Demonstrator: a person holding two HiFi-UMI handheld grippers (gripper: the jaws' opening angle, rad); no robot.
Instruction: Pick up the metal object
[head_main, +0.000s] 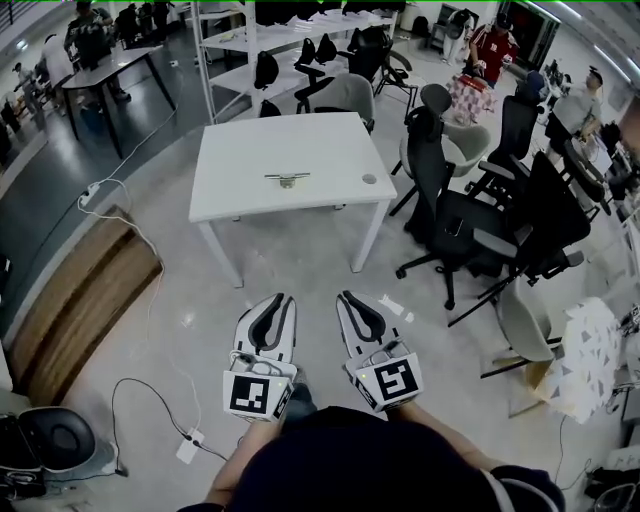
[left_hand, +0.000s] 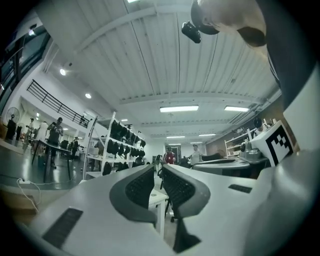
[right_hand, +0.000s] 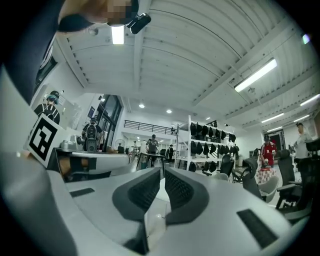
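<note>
The metal object (head_main: 287, 180), a slim bar on a small foot, lies near the middle of the white table (head_main: 240, 190), far ahead of both grippers. My left gripper (head_main: 283, 299) and right gripper (head_main: 346, 297) hang side by side over the floor, close to my body and well short of the table's front edge. Both are shut with nothing between the pads. In the left gripper view the left gripper (left_hand: 157, 168) points at a table corner (left_hand: 156, 198). In the right gripper view the right gripper (right_hand: 163, 170) aims toward the shelves; the metal object is hidden there.
A small round disc (head_main: 369, 179) lies on the table's right side. Black office chairs (head_main: 455, 225) crowd the right of the table. Shelves with dark bags (head_main: 270, 60) stand behind it. A wooden platform (head_main: 75, 300) and white cables (head_main: 150, 300) lie at the left.
</note>
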